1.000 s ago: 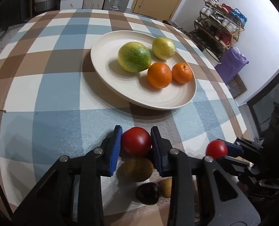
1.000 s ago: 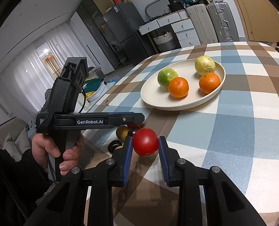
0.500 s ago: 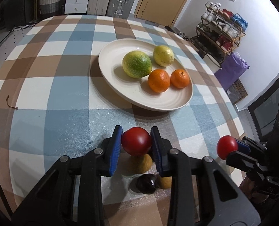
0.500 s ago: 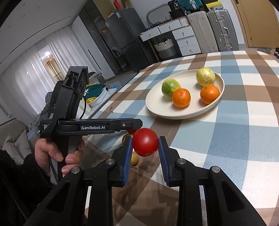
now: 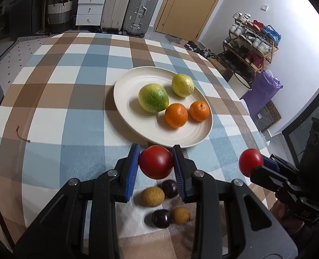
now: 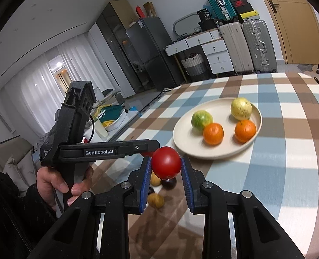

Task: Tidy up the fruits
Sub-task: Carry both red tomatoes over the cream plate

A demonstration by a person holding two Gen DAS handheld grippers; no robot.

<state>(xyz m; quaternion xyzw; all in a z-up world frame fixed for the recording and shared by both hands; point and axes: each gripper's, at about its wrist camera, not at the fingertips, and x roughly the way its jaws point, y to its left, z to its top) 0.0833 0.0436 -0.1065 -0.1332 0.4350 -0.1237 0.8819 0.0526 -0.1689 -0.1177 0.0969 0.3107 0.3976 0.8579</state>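
Both wrist cams up close, looking fwd & down over the table (image 5: 73,99), sharing the plate (image 5: 125,99) w/ citrus.

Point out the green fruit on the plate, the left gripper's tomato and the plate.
green fruit (image 5: 153,97), left wrist view, top skin
tomato (image 5: 155,161), left wrist view, front face
plate (image 5: 125,112), left wrist view, bare inner surface

plate (image 5: 125,116) near half free | tablecloth (image 5: 58,116) (left) open

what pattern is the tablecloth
The tablecloth is a check of blue, brown and white squares, clearest in the left wrist view.
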